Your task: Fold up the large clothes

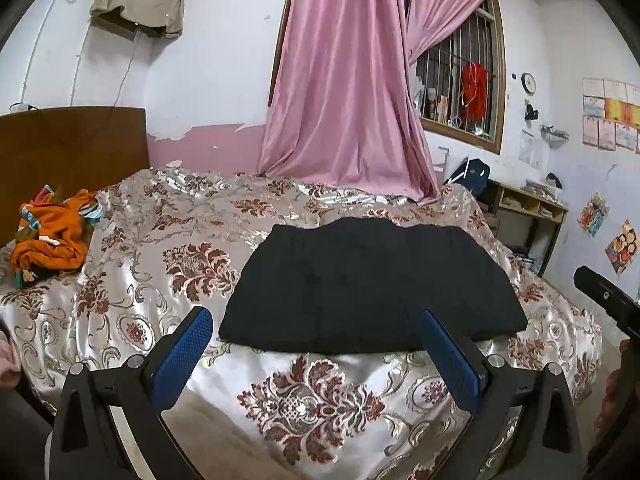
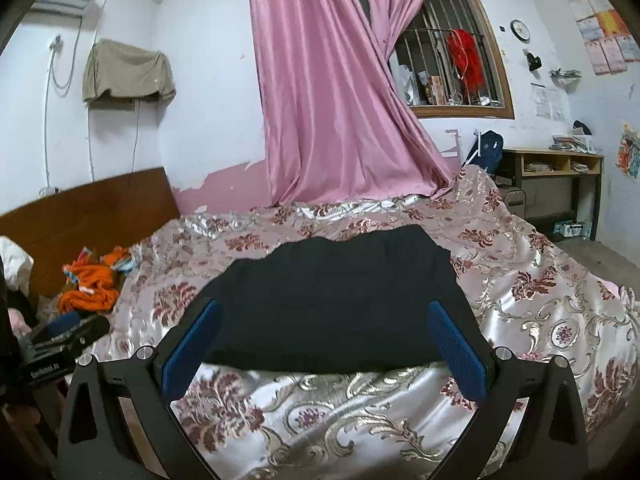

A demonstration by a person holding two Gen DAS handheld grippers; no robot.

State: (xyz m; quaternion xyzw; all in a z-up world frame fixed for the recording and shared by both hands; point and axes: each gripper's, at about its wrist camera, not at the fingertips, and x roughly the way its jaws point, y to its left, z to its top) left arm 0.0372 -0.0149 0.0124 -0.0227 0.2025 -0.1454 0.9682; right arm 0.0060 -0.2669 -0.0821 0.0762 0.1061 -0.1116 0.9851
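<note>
A black garment lies folded into a flat rectangle on the floral bedspread. It also shows in the right wrist view. My left gripper is open and empty, held above the bed's near edge in front of the garment. My right gripper is open and empty, also just in front of the garment's near edge. The right gripper's body shows at the right edge of the left wrist view. The left gripper's body shows at the left of the right wrist view.
A crumpled orange garment lies at the bed's left by the wooden headboard. A pink curtain hangs onto the bed's far side. A desk stands at the right by the wall.
</note>
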